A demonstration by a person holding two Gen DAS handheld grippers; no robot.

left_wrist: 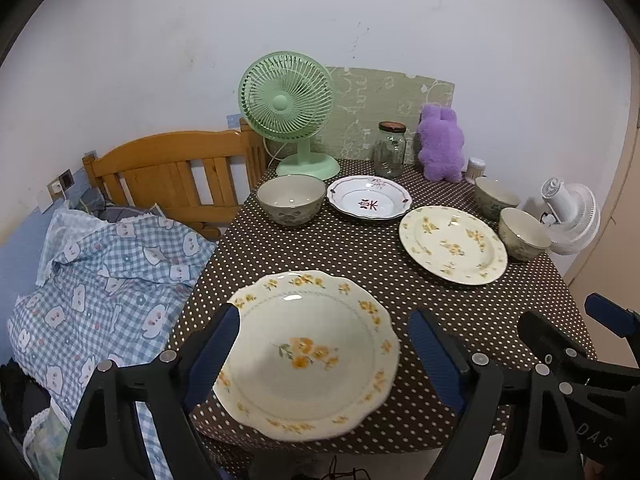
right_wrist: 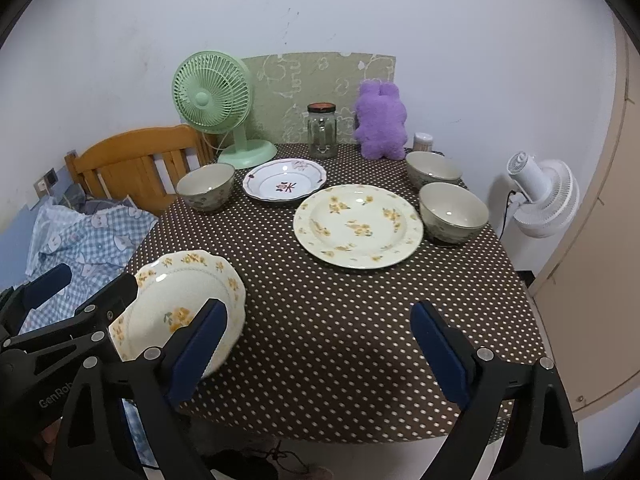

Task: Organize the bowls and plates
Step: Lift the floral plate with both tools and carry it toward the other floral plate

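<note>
Gleaming scalloped floral plate (left_wrist: 308, 352), polka-dot tablecloth (left_wrist: 360, 252)

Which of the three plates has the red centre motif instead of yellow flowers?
The white plate at the back, between the green fan and the glass jar. It has a red centre design; the other two are cream with yellow flowers.

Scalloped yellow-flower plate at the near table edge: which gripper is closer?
Left. The left gripper straddles the scalloped plate, open. The right gripper hangs beside it over bare tablecloth, open.
</note>
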